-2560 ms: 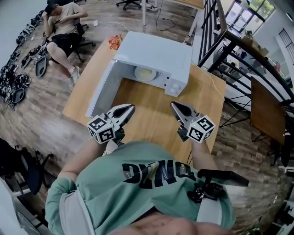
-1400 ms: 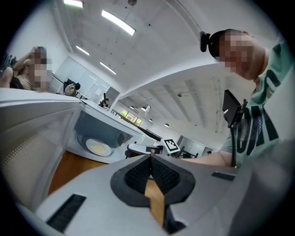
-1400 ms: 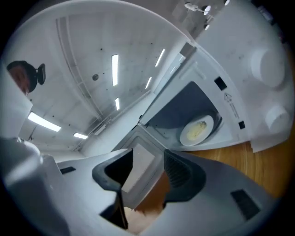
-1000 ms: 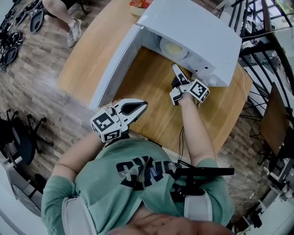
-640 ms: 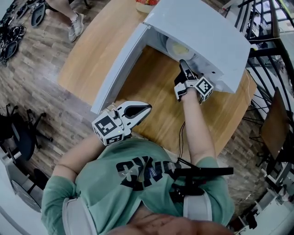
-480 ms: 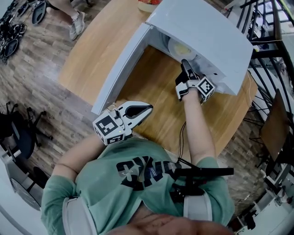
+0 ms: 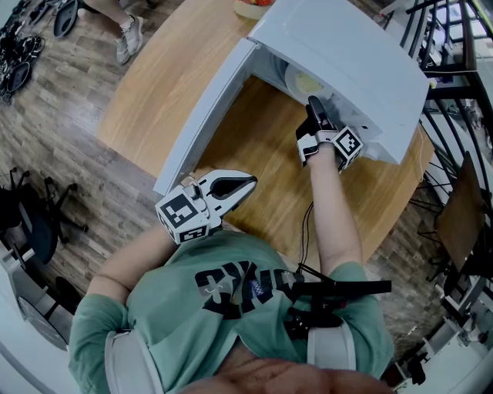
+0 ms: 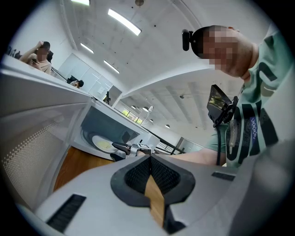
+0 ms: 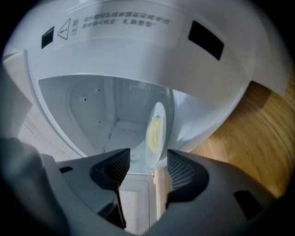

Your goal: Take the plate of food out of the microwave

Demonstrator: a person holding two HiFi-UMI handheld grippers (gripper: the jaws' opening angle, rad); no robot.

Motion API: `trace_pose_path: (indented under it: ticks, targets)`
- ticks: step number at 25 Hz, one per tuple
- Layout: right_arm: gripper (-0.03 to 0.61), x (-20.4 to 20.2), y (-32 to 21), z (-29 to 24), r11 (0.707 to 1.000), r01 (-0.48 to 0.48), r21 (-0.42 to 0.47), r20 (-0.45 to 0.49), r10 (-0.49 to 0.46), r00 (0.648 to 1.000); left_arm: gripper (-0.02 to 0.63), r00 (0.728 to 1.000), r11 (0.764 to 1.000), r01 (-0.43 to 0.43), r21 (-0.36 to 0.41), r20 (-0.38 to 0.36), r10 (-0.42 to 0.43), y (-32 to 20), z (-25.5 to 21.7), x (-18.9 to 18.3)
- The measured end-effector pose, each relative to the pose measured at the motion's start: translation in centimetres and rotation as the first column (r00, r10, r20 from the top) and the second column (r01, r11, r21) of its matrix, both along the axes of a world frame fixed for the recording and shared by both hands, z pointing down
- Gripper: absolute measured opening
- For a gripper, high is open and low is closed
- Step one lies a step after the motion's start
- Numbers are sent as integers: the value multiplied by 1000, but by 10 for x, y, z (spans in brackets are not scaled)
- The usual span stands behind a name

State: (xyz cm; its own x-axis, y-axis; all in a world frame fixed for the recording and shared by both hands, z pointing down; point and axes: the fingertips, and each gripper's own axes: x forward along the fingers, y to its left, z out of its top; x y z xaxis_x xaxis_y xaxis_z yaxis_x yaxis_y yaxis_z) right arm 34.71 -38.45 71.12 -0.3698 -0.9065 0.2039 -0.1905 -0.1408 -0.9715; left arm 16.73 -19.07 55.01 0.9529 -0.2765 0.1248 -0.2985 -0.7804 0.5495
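A white microwave stands on the wooden table with its door swung open to the left. Inside lies a white plate of yellow food. My right gripper is open at the cavity mouth, its jaws standing on either side of the plate's near rim without closing on it. My left gripper is shut and empty, held low over the table's near edge by the person's chest.
The wooden table carries the microwave; bare top shows in front of the cavity. A bowl of red items sits behind the microwave. Black railings run at the right. A seated person's legs show at top left.
My right gripper has gone forward from the table's middle to the microwave's opening, reaching the plate's rim. The left gripper has stayed near the table's near edge.
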Motion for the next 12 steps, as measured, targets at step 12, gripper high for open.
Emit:
trace_pose_path:
  ticks: [12]
  targets:
    - [233,-7,-9,4,999,29,-22,15,-29,999,0,1000,1000,21,-13,-4,-21,-5,3,-7]
